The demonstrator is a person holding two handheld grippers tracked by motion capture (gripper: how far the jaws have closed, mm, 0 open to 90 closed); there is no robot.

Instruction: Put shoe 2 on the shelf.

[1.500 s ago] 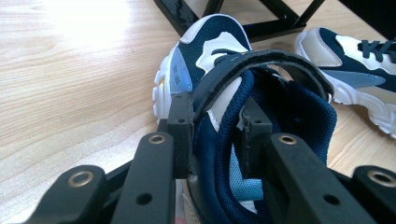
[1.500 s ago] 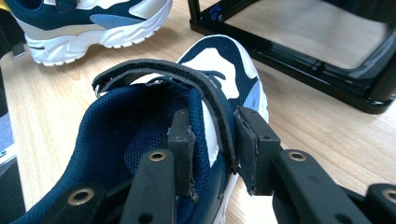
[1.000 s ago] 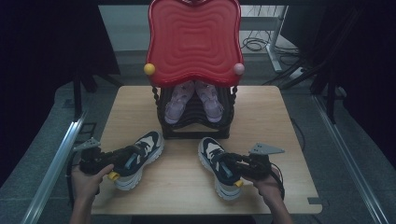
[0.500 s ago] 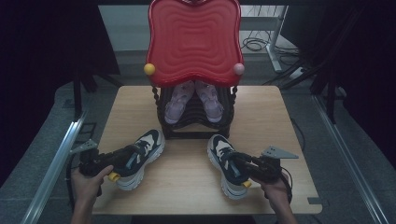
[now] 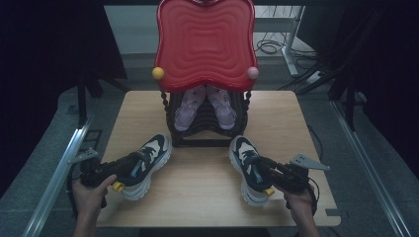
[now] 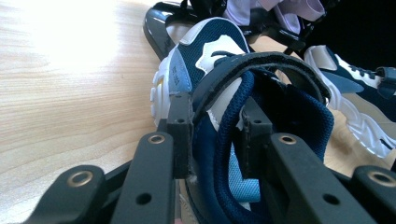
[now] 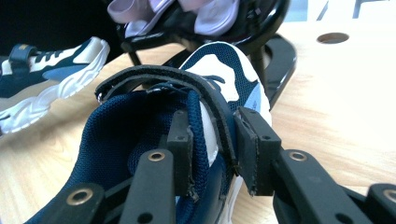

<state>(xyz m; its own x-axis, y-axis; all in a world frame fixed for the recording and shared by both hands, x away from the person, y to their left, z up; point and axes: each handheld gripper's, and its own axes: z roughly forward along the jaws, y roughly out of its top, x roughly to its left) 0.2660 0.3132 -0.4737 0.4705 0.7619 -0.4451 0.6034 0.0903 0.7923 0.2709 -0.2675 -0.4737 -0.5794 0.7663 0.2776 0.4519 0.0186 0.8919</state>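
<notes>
Both sneakers toe toward the black rack (image 5: 205, 140) — left gripper (image 5: 129, 165) pinching the left sneaker (image 5: 144, 159), right gripper (image 5: 264, 167) pinching the right sneaker (image 5: 249, 165).

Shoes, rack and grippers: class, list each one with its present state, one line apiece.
left gripper: shut on left sneaker's collar wall.
right gripper: shut on right sneaker's collar wall.
left sneaker: on the table, toe near the rack.
right sneaker: on the table, toe toward the rack.
pink shoes: resting on the rack.
rack: upright.
</notes>
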